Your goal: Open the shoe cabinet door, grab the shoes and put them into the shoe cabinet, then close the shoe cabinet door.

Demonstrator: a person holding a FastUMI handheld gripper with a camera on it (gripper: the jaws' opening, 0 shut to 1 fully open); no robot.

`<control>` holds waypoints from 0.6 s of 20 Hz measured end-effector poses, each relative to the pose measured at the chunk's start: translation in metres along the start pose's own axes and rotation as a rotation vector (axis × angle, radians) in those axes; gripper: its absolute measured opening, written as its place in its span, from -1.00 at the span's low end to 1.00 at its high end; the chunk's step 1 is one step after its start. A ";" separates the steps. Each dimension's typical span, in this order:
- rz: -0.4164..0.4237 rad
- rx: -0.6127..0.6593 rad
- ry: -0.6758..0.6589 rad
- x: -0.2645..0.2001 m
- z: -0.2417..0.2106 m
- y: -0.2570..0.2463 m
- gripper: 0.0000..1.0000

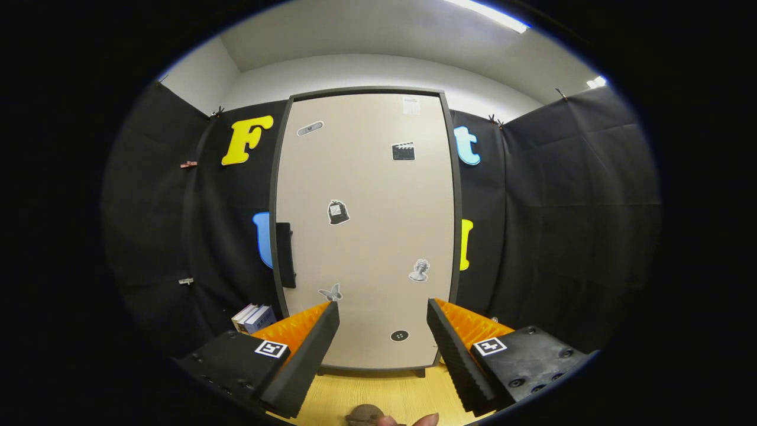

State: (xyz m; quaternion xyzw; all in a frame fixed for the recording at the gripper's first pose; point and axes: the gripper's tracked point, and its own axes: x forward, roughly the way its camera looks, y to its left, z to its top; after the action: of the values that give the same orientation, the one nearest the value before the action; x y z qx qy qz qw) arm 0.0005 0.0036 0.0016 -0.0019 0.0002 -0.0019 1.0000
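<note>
Gripper [383, 331]: I hold it spread wide, nothing between the fingers | Shoe cabinet [366, 231]: upright beyond the fingers, door shut, dark handle [285, 254] on its left edge, stickers across the front | Wooden floor [378, 393]: cabinet stands at its far edge | Books [254, 318]: beside the cabinet's lower left corner
</note>
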 end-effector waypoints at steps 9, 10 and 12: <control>0.075 -0.004 -0.025 0.029 0.024 0.068 0.95; 0.085 -0.006 -0.028 0.036 0.025 0.078 0.95; 0.108 -0.004 -0.023 0.052 0.024 0.101 0.95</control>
State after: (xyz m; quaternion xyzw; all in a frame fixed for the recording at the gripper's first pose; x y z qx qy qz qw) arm 0.0528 0.1043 0.0257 -0.0037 -0.0112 0.0521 0.9986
